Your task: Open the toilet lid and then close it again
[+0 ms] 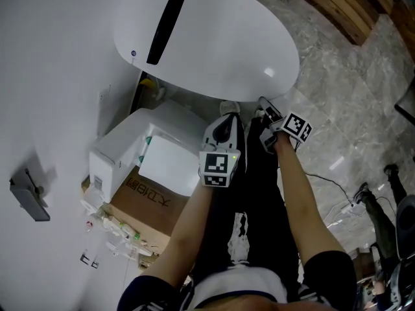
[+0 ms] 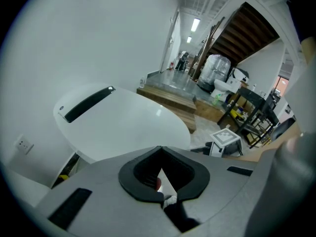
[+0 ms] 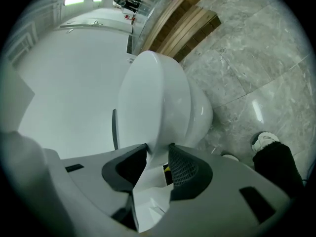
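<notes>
The white toilet (image 1: 214, 37) stands against the wall with its lid (image 1: 220, 50) down; a black strip (image 1: 166, 23) runs along its back. My right gripper (image 1: 264, 107) is at the lid's front rim. In the right gripper view the lid's front edge (image 3: 154, 102) sits between the two pads of the right gripper (image 3: 158, 158), which touch it on both sides. My left gripper (image 1: 227, 118) hangs just in front of the bowl, left of the right one, shut and empty. The left gripper view looks over the shut left gripper (image 2: 160, 154) at the lid (image 2: 123, 122).
A white box-shaped unit (image 1: 162, 148) and a cardboard box (image 1: 146, 196) stand left of the toilet by the wall. Marble floor (image 1: 350, 102) lies to the right, with cables (image 1: 337, 193) and wooden steps (image 1: 343, 5) beyond. The person's black trousers (image 1: 253, 206) are below the grippers.
</notes>
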Motion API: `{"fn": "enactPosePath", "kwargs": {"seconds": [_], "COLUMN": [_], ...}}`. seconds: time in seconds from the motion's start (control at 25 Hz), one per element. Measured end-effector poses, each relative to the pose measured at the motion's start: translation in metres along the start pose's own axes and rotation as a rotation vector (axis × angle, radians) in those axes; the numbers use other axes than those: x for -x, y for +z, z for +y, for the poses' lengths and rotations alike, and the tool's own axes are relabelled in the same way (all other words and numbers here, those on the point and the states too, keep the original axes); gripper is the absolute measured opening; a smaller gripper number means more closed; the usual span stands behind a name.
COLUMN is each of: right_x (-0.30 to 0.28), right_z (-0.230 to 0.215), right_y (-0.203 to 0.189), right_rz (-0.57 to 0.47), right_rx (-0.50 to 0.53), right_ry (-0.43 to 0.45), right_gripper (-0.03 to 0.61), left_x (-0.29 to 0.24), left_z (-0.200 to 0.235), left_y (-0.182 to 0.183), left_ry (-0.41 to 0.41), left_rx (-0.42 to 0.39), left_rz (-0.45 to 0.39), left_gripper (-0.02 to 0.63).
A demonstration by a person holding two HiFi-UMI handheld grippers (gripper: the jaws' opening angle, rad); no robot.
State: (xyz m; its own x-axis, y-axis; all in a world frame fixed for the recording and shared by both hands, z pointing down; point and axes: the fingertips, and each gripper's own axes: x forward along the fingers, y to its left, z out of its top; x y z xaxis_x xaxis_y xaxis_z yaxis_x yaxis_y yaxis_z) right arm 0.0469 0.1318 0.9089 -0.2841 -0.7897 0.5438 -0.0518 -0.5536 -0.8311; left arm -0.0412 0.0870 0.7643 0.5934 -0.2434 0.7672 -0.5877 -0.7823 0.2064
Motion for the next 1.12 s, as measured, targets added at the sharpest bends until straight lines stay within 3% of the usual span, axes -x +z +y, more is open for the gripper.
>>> {"fn": "enactPosePath", "kwargs": {"seconds": [0.4, 0.72, 1.12], "right_x": [0.03, 0.059, 0.082], "right_z": [0.038, 0.077, 0.119], "right_y": [-0.008, -0.016, -0.026], "right_rz": [-0.045, -0.048, -0.04], "right_rx": [0.067, 0.125, 0.173], "right_ry": [0.053, 0.091, 0.161], "right_gripper": [0.109, 0.092, 0.077], "left_x": [0.003, 0.003, 0.004], "left_z": [-0.003, -0.009, -0.005], "left_y": [-0.004, -0.02, -0.022], "left_ry": [-0.018, -0.034, -0.04], "left_rx": [-0.005, -0.032, 0.003], "left_rz": [0.004, 0.06, 0.062], "left_gripper": [0.005, 0.005, 0.005]}}
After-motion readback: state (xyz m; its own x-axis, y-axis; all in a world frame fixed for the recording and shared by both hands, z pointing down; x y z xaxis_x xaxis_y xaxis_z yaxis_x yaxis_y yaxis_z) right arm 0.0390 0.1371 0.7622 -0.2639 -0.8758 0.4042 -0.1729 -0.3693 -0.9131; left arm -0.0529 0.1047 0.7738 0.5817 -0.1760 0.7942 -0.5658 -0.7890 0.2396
